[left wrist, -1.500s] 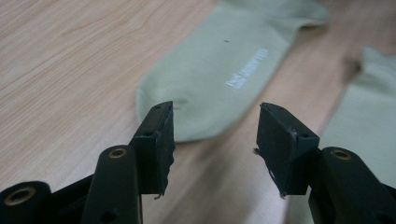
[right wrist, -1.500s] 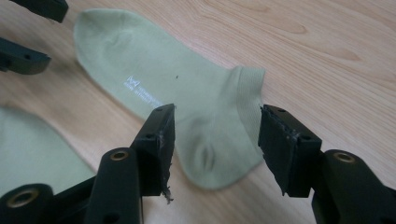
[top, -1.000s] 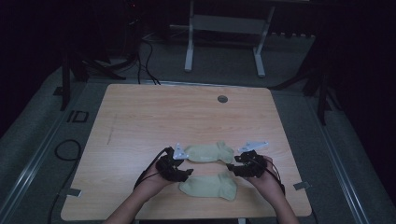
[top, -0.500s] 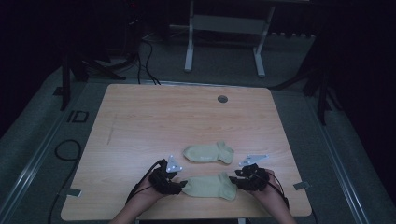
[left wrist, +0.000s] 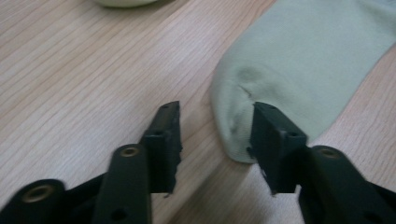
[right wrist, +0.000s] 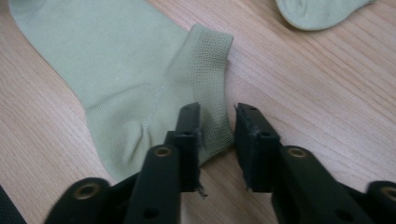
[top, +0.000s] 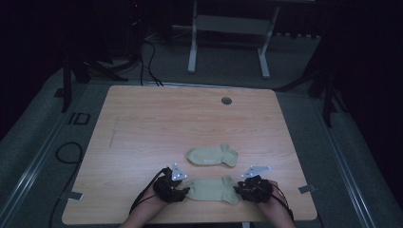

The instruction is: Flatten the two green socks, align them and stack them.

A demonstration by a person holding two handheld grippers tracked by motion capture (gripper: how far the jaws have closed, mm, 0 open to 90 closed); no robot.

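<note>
Two grippers at near sock (top: 211, 189) | left gripper (left wrist: 217, 135) jaws closing, apart over toe | right gripper (right wrist: 217, 140) jaws closing, apart round cuff | pinch both ends evenly, lift level off bench (top: 157, 123)

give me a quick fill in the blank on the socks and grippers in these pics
1. The number of pale green socks lying on the wooden table is ____.
2. The left gripper is at the near sock's ____ end.
3. The right gripper is at that sock's ribbed ____.
4. The far sock lies flat, touched by ____ gripper.

Missing words: two; toe; cuff; neither
</note>
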